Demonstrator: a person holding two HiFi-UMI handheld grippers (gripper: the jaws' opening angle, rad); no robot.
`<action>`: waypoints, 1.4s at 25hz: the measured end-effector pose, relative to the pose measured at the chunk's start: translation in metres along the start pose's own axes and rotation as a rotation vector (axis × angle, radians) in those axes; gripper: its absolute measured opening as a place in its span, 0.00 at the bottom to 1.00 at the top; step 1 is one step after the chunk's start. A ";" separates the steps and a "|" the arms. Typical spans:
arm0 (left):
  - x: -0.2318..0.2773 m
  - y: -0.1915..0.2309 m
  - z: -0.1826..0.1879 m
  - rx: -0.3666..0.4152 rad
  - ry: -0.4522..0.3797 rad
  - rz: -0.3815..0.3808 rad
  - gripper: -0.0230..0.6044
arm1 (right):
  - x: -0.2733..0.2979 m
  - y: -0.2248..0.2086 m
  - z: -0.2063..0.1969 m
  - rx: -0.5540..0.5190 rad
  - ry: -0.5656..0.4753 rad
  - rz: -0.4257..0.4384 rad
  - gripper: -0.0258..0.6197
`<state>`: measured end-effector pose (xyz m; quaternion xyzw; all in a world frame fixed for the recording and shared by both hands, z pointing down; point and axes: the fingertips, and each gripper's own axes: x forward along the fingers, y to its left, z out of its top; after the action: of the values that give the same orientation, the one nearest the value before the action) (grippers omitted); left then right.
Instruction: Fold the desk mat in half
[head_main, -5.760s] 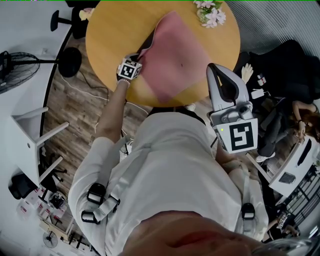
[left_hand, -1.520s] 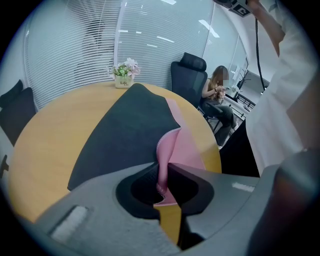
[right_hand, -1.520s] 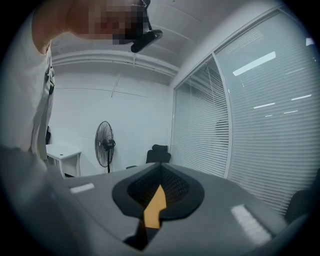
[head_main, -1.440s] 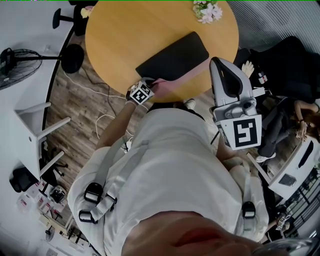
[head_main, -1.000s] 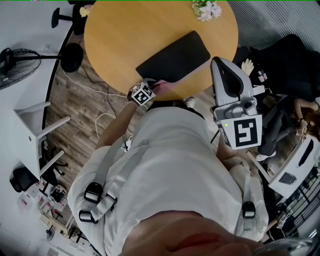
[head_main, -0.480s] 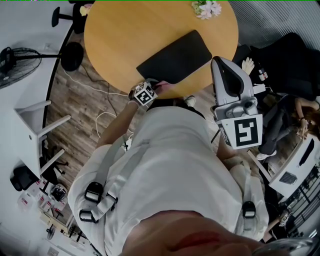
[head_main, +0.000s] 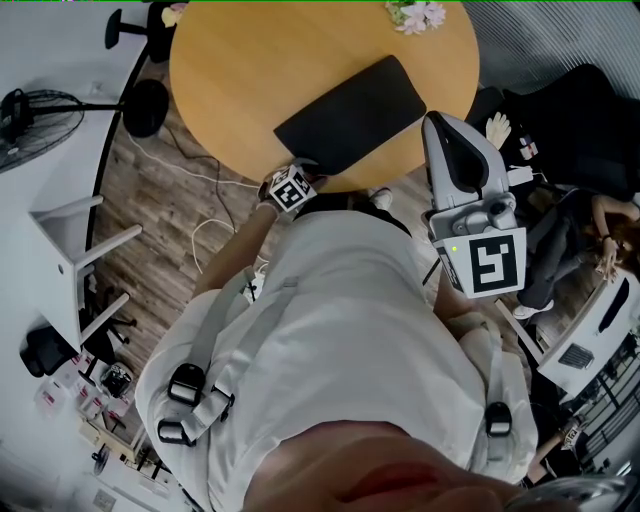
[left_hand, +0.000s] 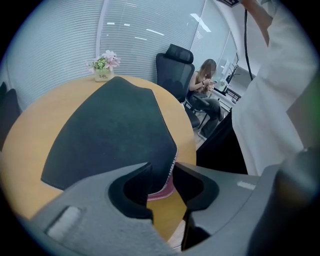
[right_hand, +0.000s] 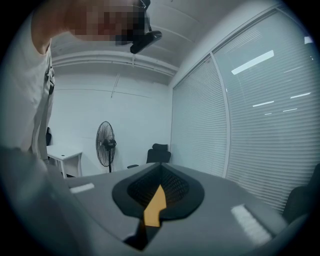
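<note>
Two-layer fold: square desk mat (head_main: 350, 115) corner clenched in left gripper (left_hand: 162, 172) before letting go; keep closed, empty right gripper (right_hand: 159, 172) clear.

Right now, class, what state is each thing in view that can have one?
desk mat: folded in half, black side up, flat on the table.
left gripper: shut on the desk mat's near corner.
right gripper: shut, empty, held off the table.
flower pot: upright at the table's far edge.
</note>
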<state>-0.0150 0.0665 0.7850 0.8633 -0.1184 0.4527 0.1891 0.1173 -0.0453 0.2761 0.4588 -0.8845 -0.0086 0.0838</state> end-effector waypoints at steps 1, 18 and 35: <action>-0.001 -0.002 0.000 -0.011 -0.005 -0.003 0.25 | 0.000 0.000 0.000 0.000 0.000 0.001 0.05; -0.079 -0.022 0.099 -0.073 -0.279 0.035 0.23 | -0.007 -0.004 -0.007 -0.024 0.024 -0.040 0.05; -0.286 0.018 0.278 -0.029 -0.808 0.395 0.05 | -0.007 -0.009 -0.007 -0.046 0.026 -0.081 0.05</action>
<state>0.0228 -0.0607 0.4087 0.9289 -0.3518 0.1049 0.0496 0.1298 -0.0439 0.2811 0.4921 -0.8638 -0.0266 0.1054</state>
